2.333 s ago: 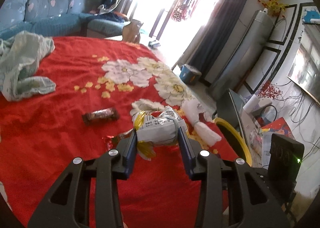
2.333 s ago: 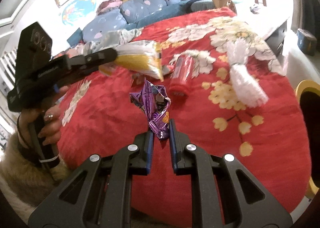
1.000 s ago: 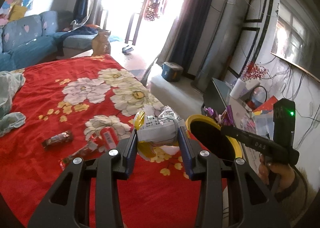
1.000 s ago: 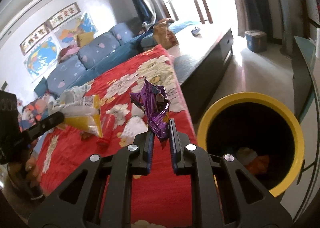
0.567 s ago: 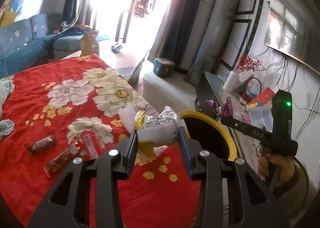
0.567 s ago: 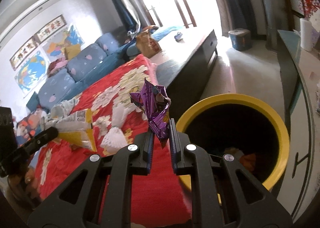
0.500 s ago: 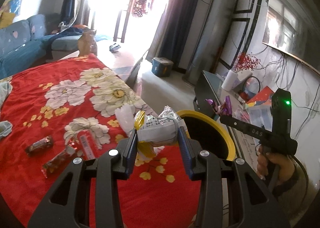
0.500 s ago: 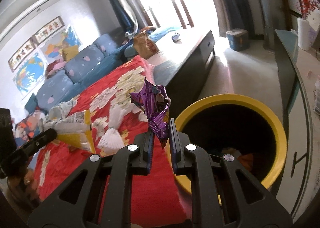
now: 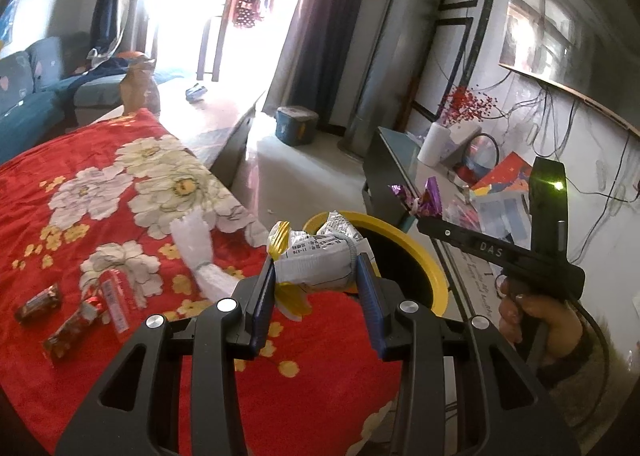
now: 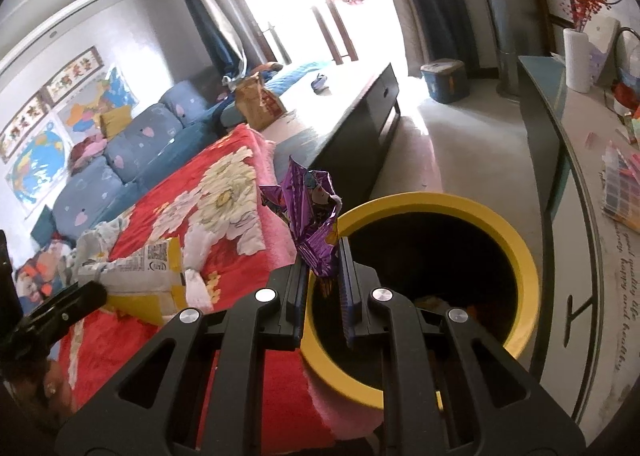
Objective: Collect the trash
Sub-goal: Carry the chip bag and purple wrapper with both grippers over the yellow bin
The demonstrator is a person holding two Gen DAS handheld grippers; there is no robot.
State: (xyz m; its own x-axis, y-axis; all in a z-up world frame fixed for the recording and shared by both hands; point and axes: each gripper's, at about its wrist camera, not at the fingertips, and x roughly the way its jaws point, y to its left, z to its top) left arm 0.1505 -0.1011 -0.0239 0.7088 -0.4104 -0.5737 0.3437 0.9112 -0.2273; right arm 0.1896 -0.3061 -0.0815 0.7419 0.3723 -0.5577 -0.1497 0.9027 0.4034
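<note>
Left gripper (image 9: 316, 284): clamped on a crumpled white-and-yellow snack bag (image 9: 318, 256), held beside the near rim of the yellow trash bin (image 10: 520, 256).
Right gripper (image 10: 323, 288): nearly closed, pinching a purple foil wrapper (image 10: 310, 215) over the bin's rim (some trash already lies inside).
Red floral blanket (image 9: 100, 223): carries two brown candy-bar wrappers (image 9: 38, 302), a red wrapper (image 9: 114, 296) and a white tasselled bundle (image 9: 200, 252), all well apart from the bin.

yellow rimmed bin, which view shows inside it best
The right wrist view: the round yellow-rimmed bin opens below it, dark interior and some trash visible. The left wrist view shows only part of the rim, behind the held white-and-yellow packet.
</note>
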